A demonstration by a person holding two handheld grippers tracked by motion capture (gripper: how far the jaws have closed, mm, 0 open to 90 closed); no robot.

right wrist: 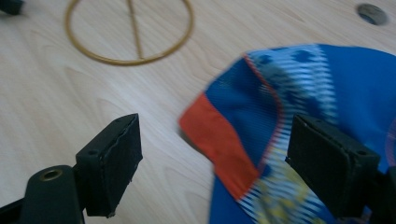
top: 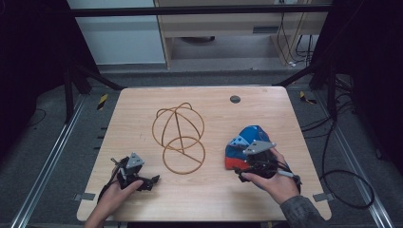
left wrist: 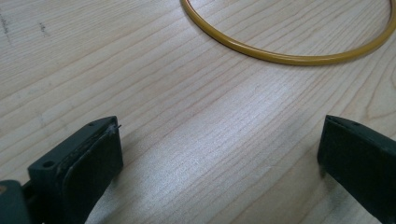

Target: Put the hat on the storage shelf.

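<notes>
Cap at table's right side is straddled by wide-apart right gripper, not yet clamped, wire frame at centre left bare, left gripper held open over wood

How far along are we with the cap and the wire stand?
Nothing looks finished: the cap lies on the table, apart from the wire stand, which is bare. In hand: the right gripper straddles the cap's red-edged rim, jaws wide, no grip yet. The left gripper hovers open over bare wood beside the stand's ring. Probably left: gripping the cap and putting it on the stand.
</notes>
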